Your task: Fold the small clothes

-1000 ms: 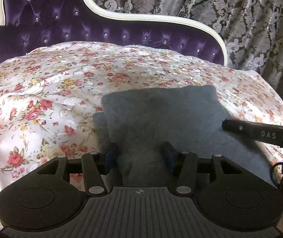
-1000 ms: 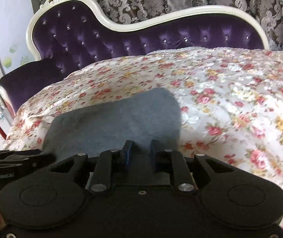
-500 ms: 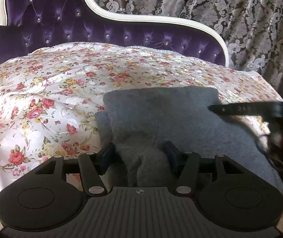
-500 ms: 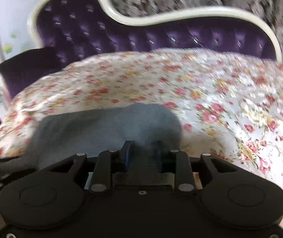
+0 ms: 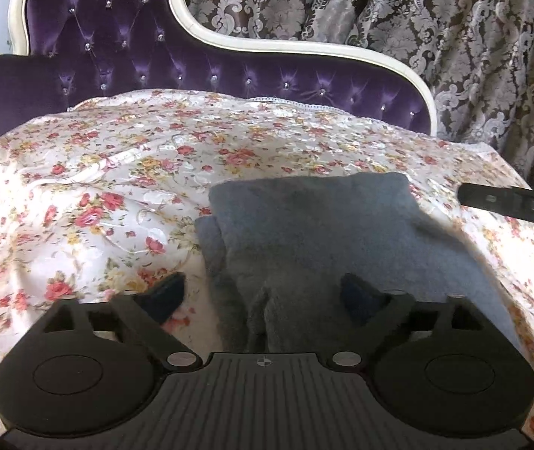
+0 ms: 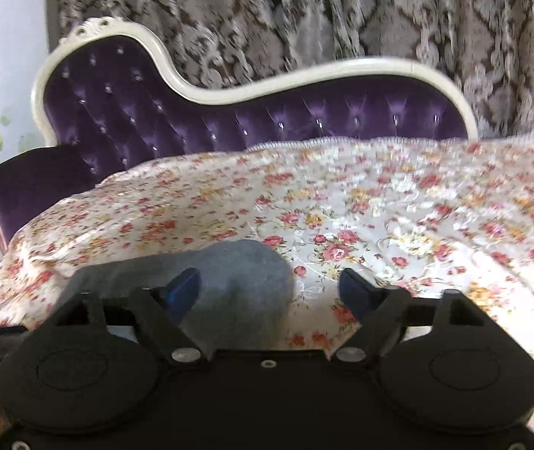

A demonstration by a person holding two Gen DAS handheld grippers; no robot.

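Left claw (image 5: pixel 263 296): my jaws are opening, spread wide, blue pads clear of the cloth; nothing gripped, though a bunched fold of the grey garment (image 5: pixel 326 232) sits between them.
Right claw (image 6: pixel 270 292): also opening, wide apart, holding nothing; the garment's rounded corner (image 6: pixel 237 281) lies between the pads, nearer the left one.
Pose: both claws tip downward toward the bed.
Garment: folded, resting on the floral bedspread (image 5: pixel 117 187), an under-layer showing along its left edge.
Obstruction: my right claw's black finger (image 5: pixel 510 200) reaches in from the right edge, above the bedspread.
Room: purple tufted headboard (image 5: pixel 135 56) with cream frame; damask curtain (image 5: pixel 435 30) behind.
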